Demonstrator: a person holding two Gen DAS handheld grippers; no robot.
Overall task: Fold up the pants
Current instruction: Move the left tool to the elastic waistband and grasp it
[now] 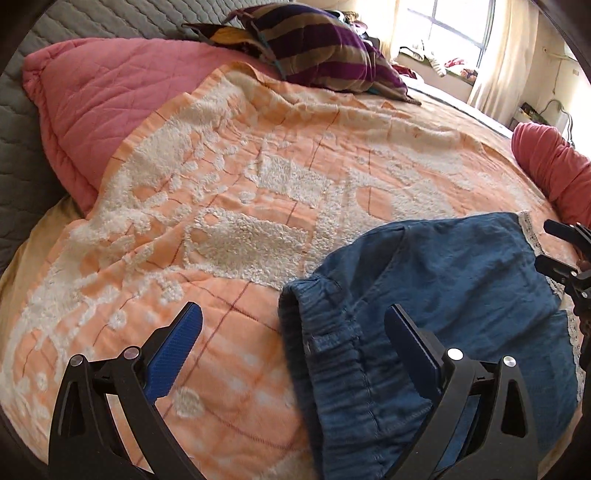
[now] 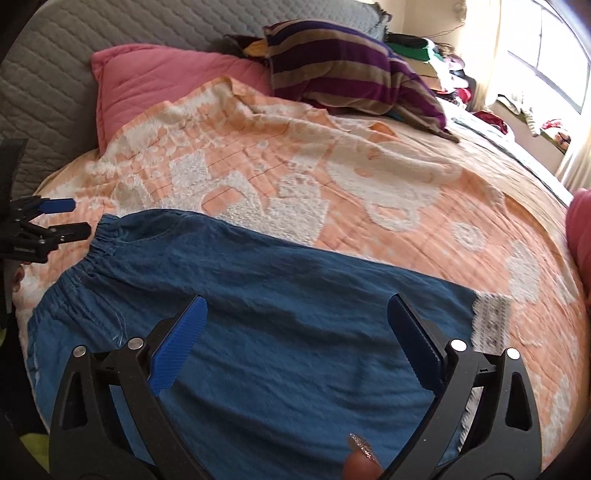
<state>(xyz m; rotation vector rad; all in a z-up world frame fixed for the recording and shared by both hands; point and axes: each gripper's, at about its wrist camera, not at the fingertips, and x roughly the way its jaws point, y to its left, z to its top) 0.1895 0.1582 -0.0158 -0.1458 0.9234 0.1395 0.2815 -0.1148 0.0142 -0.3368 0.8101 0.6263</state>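
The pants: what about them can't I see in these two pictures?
- Near edge of the pants: cut off by the bottom of the frame in both views, partly behind the right claw.
- Second leg: whether it lies beneath, cannot tell.
- Lace hem: pattern blurred, right view.
- Left view: the left claw covers part of the waistband.

Daylight enters from the window [image 1: 458, 26] at 1 o'clock in both views; panes and curtain [image 1: 509, 55] blown out to near white, glare spilling onto the bed's far edge. Bedspread [image 1: 221, 184] evenly lit, shadows soft and short. Strong fisheye bowing, dark vignette in all corners; slight softness toward the rim, lace hem [image 2: 491, 323] at 4 o'clock smeared.
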